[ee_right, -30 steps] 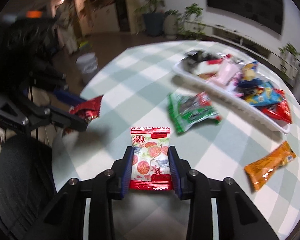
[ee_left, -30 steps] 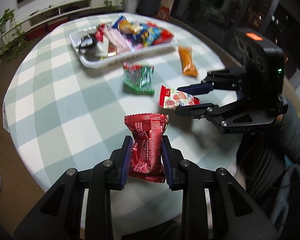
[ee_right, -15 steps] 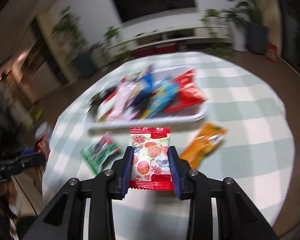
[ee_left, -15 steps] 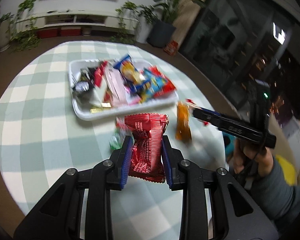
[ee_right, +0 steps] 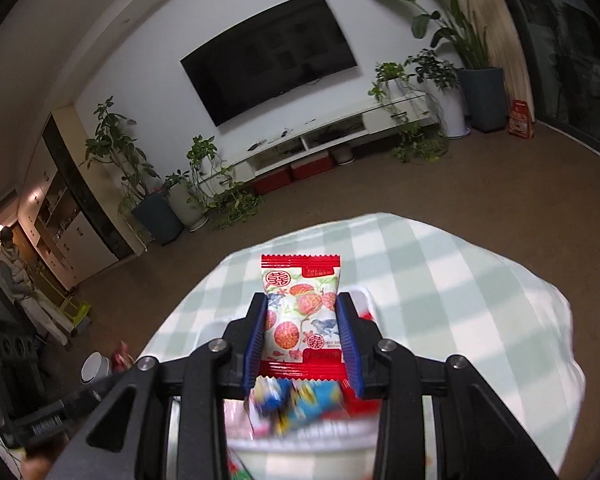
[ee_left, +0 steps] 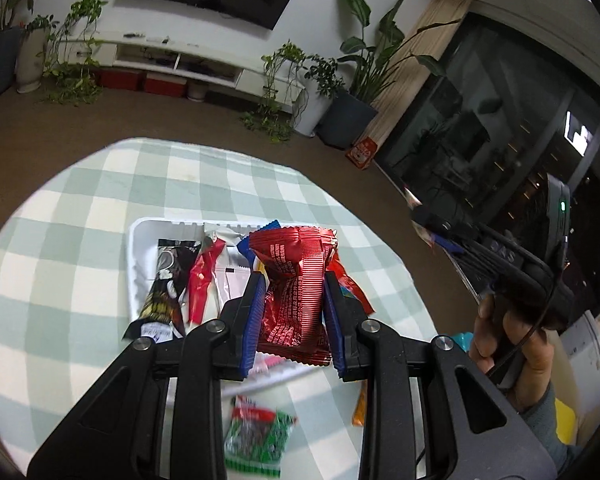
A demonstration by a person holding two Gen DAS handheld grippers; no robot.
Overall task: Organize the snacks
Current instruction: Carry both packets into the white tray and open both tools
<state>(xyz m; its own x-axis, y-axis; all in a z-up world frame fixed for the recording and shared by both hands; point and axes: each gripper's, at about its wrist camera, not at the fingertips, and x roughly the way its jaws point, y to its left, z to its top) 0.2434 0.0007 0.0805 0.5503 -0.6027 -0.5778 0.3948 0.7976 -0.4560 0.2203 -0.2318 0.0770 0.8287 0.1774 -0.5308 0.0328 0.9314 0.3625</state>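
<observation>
My left gripper [ee_left: 294, 294] is shut on a red crinkled snack packet [ee_left: 296, 288] and holds it above the white tray [ee_left: 140, 248], which holds several snack packets. My right gripper [ee_right: 302, 330] is shut on a white packet with red fruit print [ee_right: 300, 312], held above the same tray [ee_right: 300, 446]. In the left wrist view the right gripper [ee_left: 440, 232] shows at the right, raised, with a hand on its grip.
The round table has a green-white checked cloth [ee_left: 80, 208]. A green packet [ee_left: 256, 436] and an orange packet [ee_left: 359, 408] lie on the cloth in front of the tray. Potted plants and a TV stand are beyond the table.
Both grippers have risen and moved forward over the tray, each keeping its packet. The tray is now right under the fingertips in both views.
</observation>
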